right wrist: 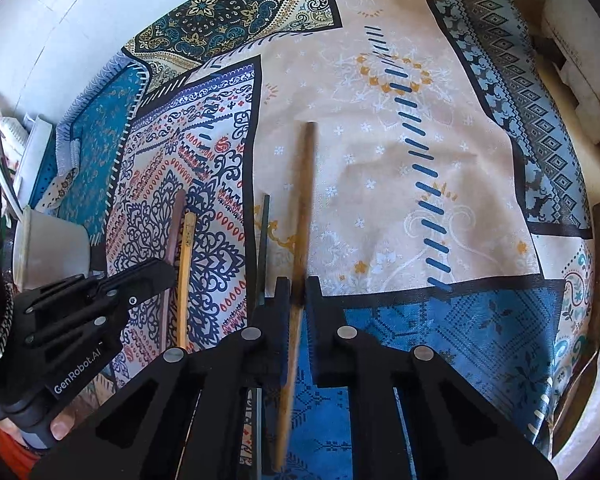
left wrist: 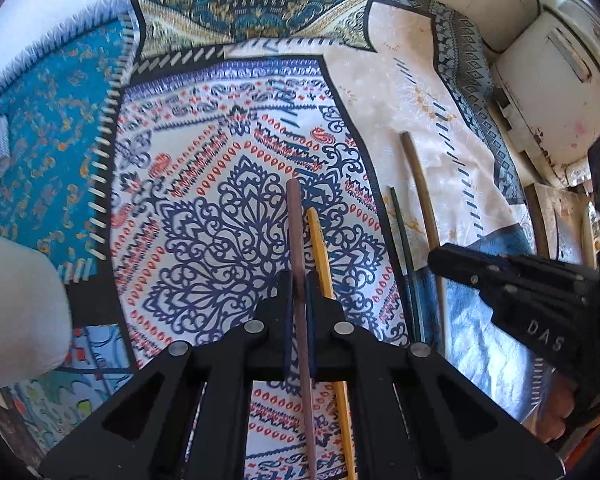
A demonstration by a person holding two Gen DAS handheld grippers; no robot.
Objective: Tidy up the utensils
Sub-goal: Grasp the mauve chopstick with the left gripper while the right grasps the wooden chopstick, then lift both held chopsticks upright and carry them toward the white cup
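Left wrist view: left gripper (left wrist: pixel 299 280) points steeply down at a patterned cloth (left wrist: pixel 220 168), jaws pinched tight on a slim purple-brown stick (left wrist: pixel 298 240). The stick runs straight up the middle of the frame, its far tip out over the blue-and-red mandala print, its near end passing below the fingers. Just right of it, nearly touching, lies a yellow stick (left wrist: pixel 320 248), outside the jaws, flat on the cloth. Further right, well apart, a thin dark green stick (left wrist: pixel 402 248) and a longer tan wooden stick (left wrist: pixel 420 192) lie side by side near the cream panel. The right gripper (left wrist: pixel 440 258) comes in from the right edge, its tip over the tan stick. White bowl edge (left wrist: pixel 16 300) at left.

Right wrist view: right gripper (right wrist: pixel 299 300) is clamped on the tan wooden stick (right wrist: pixel 306 184), dark and scorched where the pads meet it, blurred below. The dark green stick (right wrist: pixel 265 240) lies just left of the jaws, outside them. Left of that, the yellow stick (right wrist: pixel 186 268) and purple-brown stick (right wrist: pixel 176 220) sit together, the left gripper (right wrist: pixel 168 272) closed on the purple-brown one. White bowl (right wrist: pixel 48 248) at far left.
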